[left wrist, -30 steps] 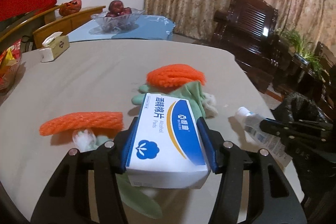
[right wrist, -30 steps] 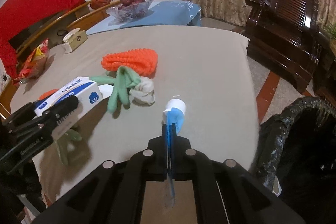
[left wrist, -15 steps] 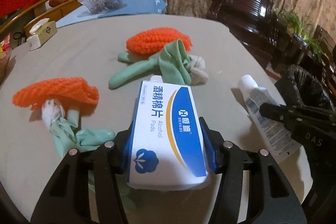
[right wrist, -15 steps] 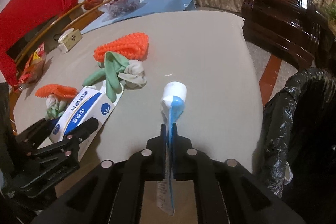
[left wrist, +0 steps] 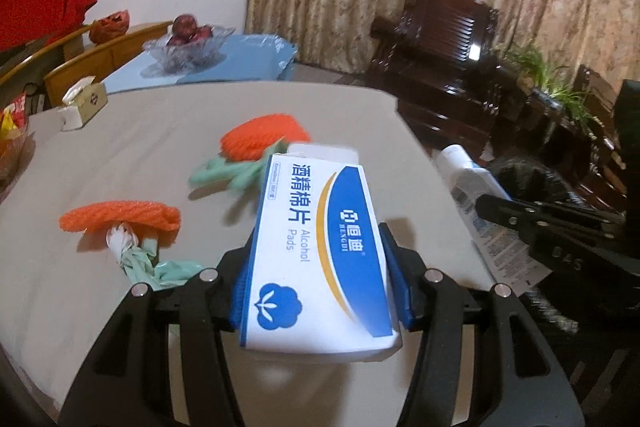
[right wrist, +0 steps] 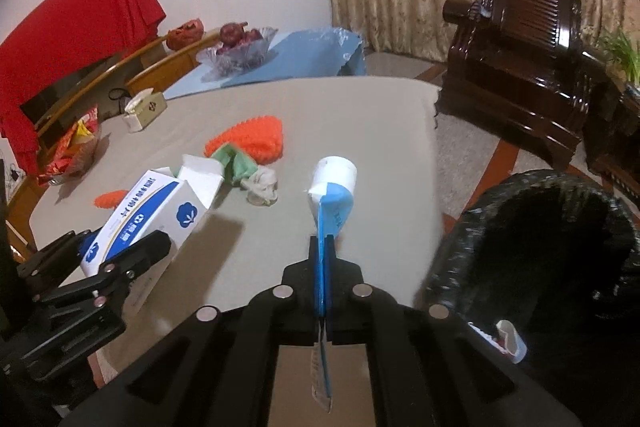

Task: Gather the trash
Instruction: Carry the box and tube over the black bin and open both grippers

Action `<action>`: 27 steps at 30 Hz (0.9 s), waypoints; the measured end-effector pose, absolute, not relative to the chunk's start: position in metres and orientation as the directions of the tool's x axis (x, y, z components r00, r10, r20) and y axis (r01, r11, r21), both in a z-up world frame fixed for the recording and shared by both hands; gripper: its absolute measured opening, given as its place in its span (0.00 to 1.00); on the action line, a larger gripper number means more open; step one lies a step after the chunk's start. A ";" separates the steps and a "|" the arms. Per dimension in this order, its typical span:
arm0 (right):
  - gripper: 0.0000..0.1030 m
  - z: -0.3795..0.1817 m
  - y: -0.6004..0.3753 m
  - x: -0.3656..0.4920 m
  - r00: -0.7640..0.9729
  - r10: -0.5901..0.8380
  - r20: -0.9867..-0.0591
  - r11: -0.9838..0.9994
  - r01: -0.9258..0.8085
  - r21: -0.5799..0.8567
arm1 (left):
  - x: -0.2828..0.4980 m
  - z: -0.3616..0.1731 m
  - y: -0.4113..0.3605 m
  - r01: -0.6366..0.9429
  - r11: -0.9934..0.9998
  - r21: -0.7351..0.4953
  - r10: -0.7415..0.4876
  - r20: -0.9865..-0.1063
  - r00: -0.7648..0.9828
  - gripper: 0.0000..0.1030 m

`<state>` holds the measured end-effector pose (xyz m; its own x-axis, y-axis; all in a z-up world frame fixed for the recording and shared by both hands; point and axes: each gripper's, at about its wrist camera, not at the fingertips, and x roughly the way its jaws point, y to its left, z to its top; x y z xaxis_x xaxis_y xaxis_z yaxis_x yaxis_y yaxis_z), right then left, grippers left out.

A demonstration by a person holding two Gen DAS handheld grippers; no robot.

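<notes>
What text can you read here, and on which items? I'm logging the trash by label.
"酒精棉片", "Alcohol Pads", "恒迪": white-and-blue cardboard box, held in the left gripper.
"DAS": black body of the right gripper.
Fine print on the white-and-blue squeeze tube: too small.
Logo on the beige tissue box: blurred.

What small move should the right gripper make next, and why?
Probably swing the right gripper right, over the bin, then open. It is shut on the flattened tube, held above the table, and the bin's black-lined mouth sits just right, off the table edge.
</notes>
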<state>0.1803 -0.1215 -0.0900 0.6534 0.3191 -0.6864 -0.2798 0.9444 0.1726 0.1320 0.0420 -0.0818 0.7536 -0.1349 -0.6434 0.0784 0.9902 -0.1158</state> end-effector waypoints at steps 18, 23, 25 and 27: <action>0.02 -0.055 -0.232 0.124 0.761 0.176 -0.625 0.983 -0.095 0.160 | 0.128 -0.050 -0.067 0.269 0.954 -0.130 -0.294 -0.580 0.760 0.51; 0.02 -0.054 -0.270 0.113 0.774 0.115 -0.622 0.988 -0.027 0.149 | 0.133 -0.053 -0.104 0.331 0.935 -0.131 -0.343 -0.577 0.741 0.51; 0.02 -0.056 -0.284 0.110 0.774 0.092 -0.626 0.990 -0.001 0.144 | 0.138 -0.058 -0.121 0.355 0.925 -0.135 -0.364 -0.584 0.726 0.51; 0.02 -0.062 -0.299 0.109 0.769 0.068 -0.635 0.990 0.027 0.139 | 0.142 -0.063 -0.135 0.372 0.918 -0.139 -0.379 -0.592 0.712 0.52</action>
